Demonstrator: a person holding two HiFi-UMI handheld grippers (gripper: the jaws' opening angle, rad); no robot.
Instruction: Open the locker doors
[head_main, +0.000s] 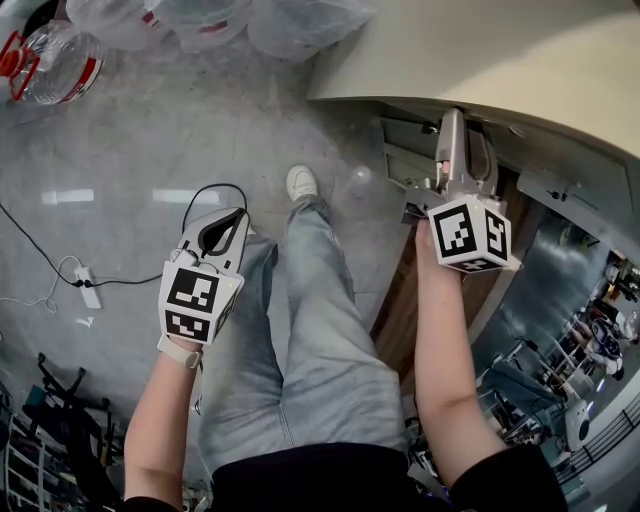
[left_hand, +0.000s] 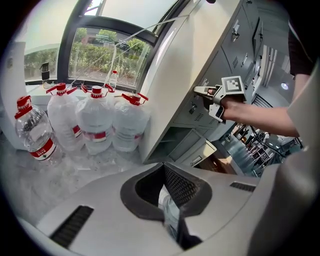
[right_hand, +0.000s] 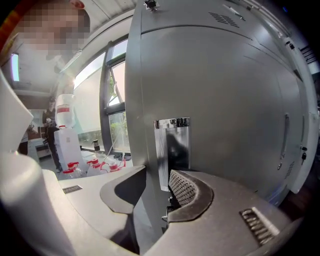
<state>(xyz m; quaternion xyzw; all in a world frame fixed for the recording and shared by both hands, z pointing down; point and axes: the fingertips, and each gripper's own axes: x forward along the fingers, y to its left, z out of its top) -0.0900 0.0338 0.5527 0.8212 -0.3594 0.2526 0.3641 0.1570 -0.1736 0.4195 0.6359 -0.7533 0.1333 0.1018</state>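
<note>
A bank of grey lockers (head_main: 548, 188) stands at my right under a pale top. My right gripper (head_main: 452, 118) reaches to a locker door (right_hand: 225, 95) at its edge. In the right gripper view that edge runs between the jaws, just under a metal handle recess (right_hand: 173, 145). The right gripper (right_hand: 157, 187) is shut on the edge, its ribbed pad (right_hand: 184, 190) flat against the door's face. My left gripper (head_main: 237, 214) hangs over the floor beside my leg, shut and empty (left_hand: 164, 170). From the left gripper view the right gripper (left_hand: 201, 91) shows at the lockers (left_hand: 240, 45), above a lower locker (left_hand: 182, 140) that stands open.
Several large water bottles (left_hand: 95, 120) with red caps stand on the floor left of the lockers, also at the head view's top left (head_main: 50, 62). A power strip (head_main: 88, 287) and black cable lie on the floor at left. My legs (head_main: 300, 330) fill the middle.
</note>
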